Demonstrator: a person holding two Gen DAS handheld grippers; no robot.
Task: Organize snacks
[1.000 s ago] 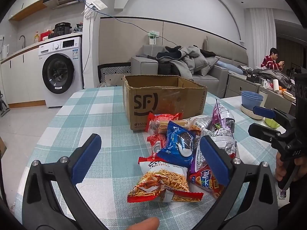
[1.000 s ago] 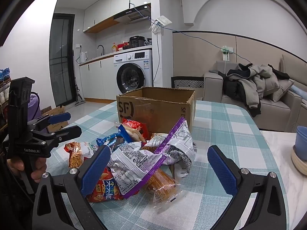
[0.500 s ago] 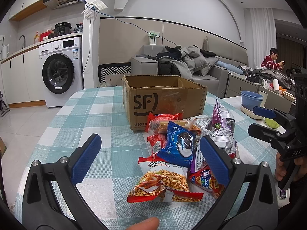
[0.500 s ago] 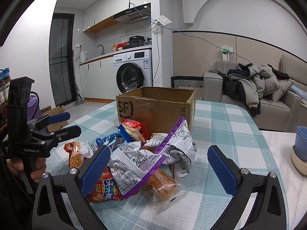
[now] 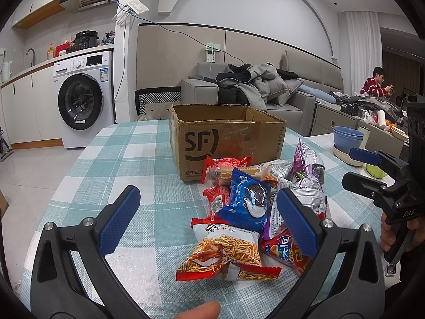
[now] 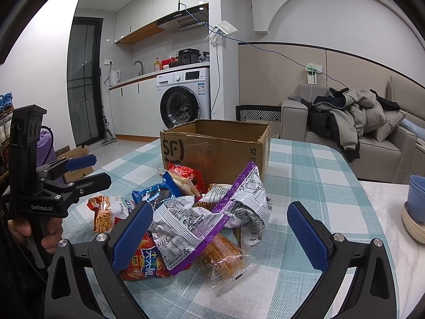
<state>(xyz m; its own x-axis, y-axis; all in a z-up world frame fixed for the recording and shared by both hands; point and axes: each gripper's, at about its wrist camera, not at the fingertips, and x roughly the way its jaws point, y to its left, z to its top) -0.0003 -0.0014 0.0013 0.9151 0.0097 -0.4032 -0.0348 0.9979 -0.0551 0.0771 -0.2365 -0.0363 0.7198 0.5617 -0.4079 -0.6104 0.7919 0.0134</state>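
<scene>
The cardboard box (image 5: pixel 228 138) is sitting mid-tabletop (image 5: pixel 127 159), with the snack pile (image 5: pixel 255 207) lying right in front of it, touching its front wall. The noodle snack bag (image 5: pixel 225 252) is lying nearest, the cookie pack (image 5: pixel 247 202) resting on top behind it. Stacked bowls (image 5: pixel 346 141) are sitting off right.

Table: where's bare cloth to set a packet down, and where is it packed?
Free: the checked cloth left of the box and snack pile, out to the table edge. Also free right of the pile, toward the blue bowls. Crowded: directly in front of the box, where packets overlap.
</scene>
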